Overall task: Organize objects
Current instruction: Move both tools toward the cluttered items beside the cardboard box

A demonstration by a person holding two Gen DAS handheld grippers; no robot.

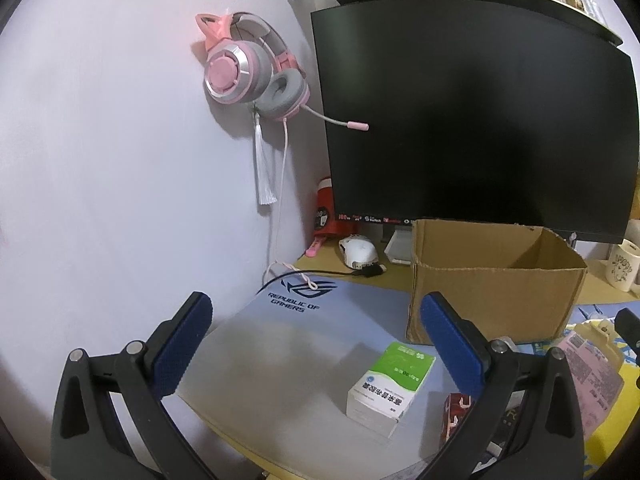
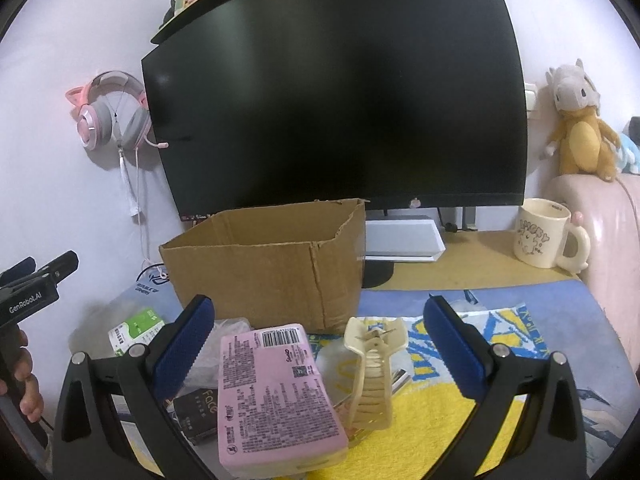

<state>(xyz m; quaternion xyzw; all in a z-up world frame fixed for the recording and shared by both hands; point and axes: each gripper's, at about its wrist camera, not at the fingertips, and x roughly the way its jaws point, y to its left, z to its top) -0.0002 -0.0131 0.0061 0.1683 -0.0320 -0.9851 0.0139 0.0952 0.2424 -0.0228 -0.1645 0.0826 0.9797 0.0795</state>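
Observation:
An open cardboard box (image 2: 268, 268) stands on the desk in front of the monitor; it also shows in the left wrist view (image 1: 492, 284). My right gripper (image 2: 320, 344) is open above a pink packet (image 2: 272, 396) and a cream hair claw clip (image 2: 374, 376). A black "Face" packet (image 2: 200, 412) lies beside the pink one. My left gripper (image 1: 316, 344) is open above the grey mouse pad (image 1: 280, 344), with a green-and-white medicine box (image 1: 390, 384) and a small red box (image 1: 454, 412) near its right finger. The left gripper also shows at the left edge of the right wrist view (image 2: 38, 276).
A large black monitor (image 2: 336, 92) fills the back. A pink cat-ear headset (image 1: 248, 72) hangs on the left wall. A white mouse (image 1: 358, 252) and red bottle (image 1: 325, 212) sit behind the pad. A cream mug (image 2: 546, 238) and plush toy (image 2: 580, 128) are at right.

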